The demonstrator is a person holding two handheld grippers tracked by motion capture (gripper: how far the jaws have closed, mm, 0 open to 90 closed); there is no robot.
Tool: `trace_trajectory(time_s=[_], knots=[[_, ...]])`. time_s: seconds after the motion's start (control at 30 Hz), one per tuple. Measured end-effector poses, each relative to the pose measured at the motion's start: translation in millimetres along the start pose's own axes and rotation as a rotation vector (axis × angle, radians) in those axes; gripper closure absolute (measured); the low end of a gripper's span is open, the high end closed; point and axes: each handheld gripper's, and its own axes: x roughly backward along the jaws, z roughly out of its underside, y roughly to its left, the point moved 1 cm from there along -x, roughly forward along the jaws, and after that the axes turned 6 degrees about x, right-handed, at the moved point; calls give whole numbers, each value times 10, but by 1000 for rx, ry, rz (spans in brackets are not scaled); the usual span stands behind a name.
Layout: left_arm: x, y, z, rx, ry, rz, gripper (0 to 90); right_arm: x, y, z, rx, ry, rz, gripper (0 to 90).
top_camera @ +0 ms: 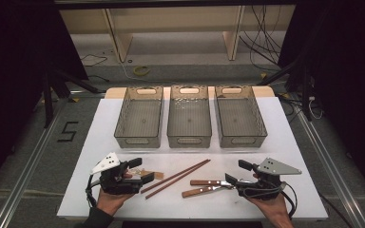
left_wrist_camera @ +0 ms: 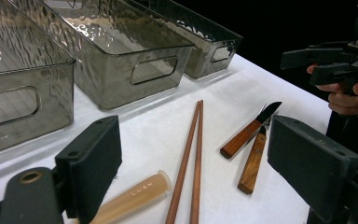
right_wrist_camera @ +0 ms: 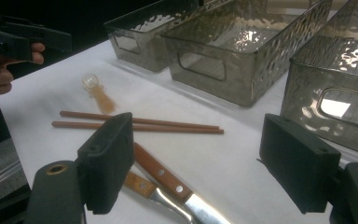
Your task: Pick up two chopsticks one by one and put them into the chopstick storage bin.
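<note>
Item: knife [top_camera: 208, 182], handle pointing left, just beside your R gripper [top_camera: 235, 176]; jaws wide, empty. L gripper [top_camera: 140, 169] farther, also wide.

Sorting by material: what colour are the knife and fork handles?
Reddish-brown wood handles, clearest in the left gripper view.

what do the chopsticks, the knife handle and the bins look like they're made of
Chopsticks: probably wood, reddish-brown and matte.
Knife handle: likely wood with a slight gloss, showing streaky grain and pale rivets that look metal.
Bins: apparently smoky translucent plastic with a dimpled, shiny surface that catches highlights.
</note>
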Motion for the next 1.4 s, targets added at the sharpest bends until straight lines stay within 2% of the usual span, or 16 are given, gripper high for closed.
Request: trace_trajectory(time_s=[0.3, 0.43, 0.67, 0.7, 0.73, 0.87, 0.9, 0.97, 1.03, 1.17, 1.2, 1.27, 1.37, 1.4], knots=[[-12, 12, -2, 4, 19, -8, 171, -10, 7, -4, 9, 9, -2, 271], [-35, 12, -9, 3, 57, -21, 174, -6, 7, -6, 8, 8, 1, 272], [-128, 0, -36, -11, 194, -34, 198, -19, 14, -7, 11, 16, -11, 273], [-172, -5, -54, -26, 258, -45, 206, -20, 17, -8, 14, 18, -13, 276], [-172, -5, -54, -26, 258, -45, 206, -22, 19, -8, 16, 18, -15, 276], [-244, -18, -66, -41, 371, -72, 232, -27, 26, -7, 18, 25, -20, 277], [-269, -20, -87, -53, 420, -88, 246, -28, 28, -8, 16, 26, -26, 277], [-275, -21, -103, -59, 438, -91, 277, -31, 30, -9, 17, 28, -27, 277], [-296, -21, -130, -62, 477, -92, 305, -34, 31, -9, 18, 30, -31, 278], [-388, -29, -138, -93, 583, -106, 359, -39, 32, -9, 19, 36, -34, 278], [-388, -29, -138, -93, 583, -106, 376, -41, 32, -9, 18, 36, -36, 280], [-432, -39, -122, -105, 631, -114, 393, -42, 33, -8, 19, 37, -37, 280], [-481, -45, -109, -119, 667, -123, 459, -41, 34, -11, 18, 37, -37, 280], [-513, -45, -105, -132, 694, -134, 473, -40, 34, -11, 18, 37, -38, 281]])
